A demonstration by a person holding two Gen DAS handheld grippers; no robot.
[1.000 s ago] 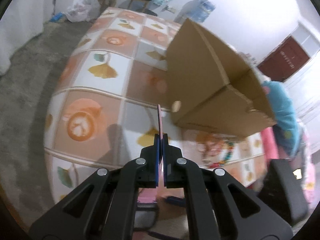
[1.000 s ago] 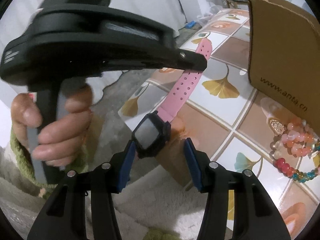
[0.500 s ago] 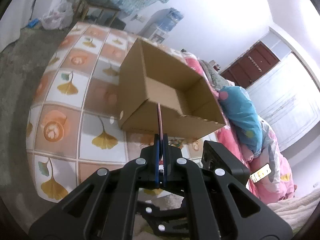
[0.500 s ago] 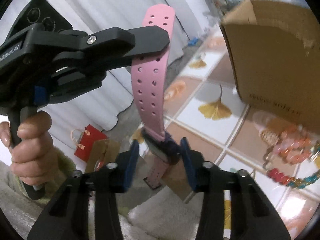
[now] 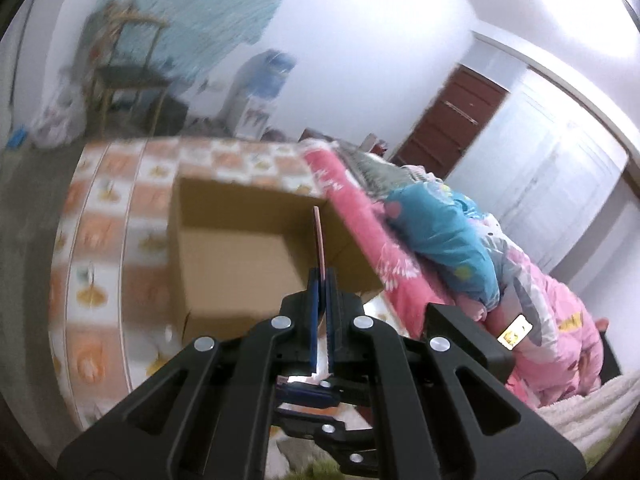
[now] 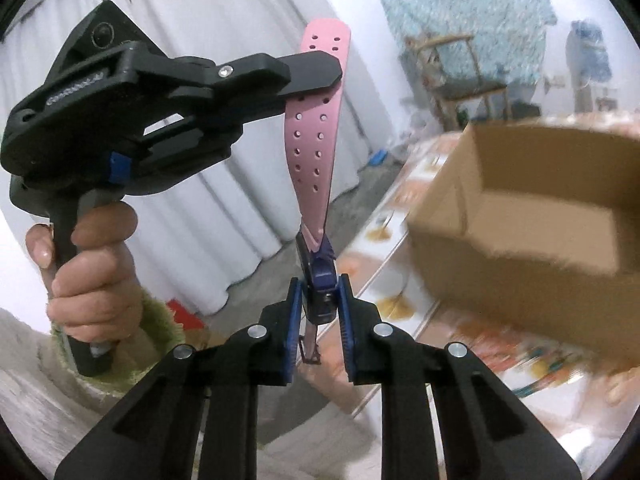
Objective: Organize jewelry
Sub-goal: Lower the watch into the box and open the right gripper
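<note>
The left gripper (image 6: pixel 316 76), held in a person's hand (image 6: pixel 90 276), is clamped shut on the upper part of a pink watch strap (image 6: pixel 314 148); the strap's rounded, perforated tip sticks out above the black fingers, and in the left wrist view it shows edge-on as a thin pink strip (image 5: pixel 319 244) pinched between the blue pads (image 5: pixel 314 320); the watch hangs in the air from that grip, its dark purple case (image 6: pixel 320 284) at the lower end; the right gripper (image 6: pixel 320 312) has just been closing its jaws, and the case now sits between its blue pads (image 6: pixel 294 320), pressed on the left side and close to or touching the pad on the right; a short tail of strap dangles below the case between the fingers; an open cardboard box (image 6: pixel 532 208) stands on the table with the ginkgo-leaf patterned cloth (image 5: pixel 100 272), ahead and to the right of the watch, well apart from it and blurred; some coloured beads (image 6: pixel 540 364) lie smeared on the cloth in front of the box; a bed with pink and blue bedding (image 5: pixel 440 240) lies past the table's far side; white curtains (image 6: pixel 208 184) hang behind the left gripper
</note>
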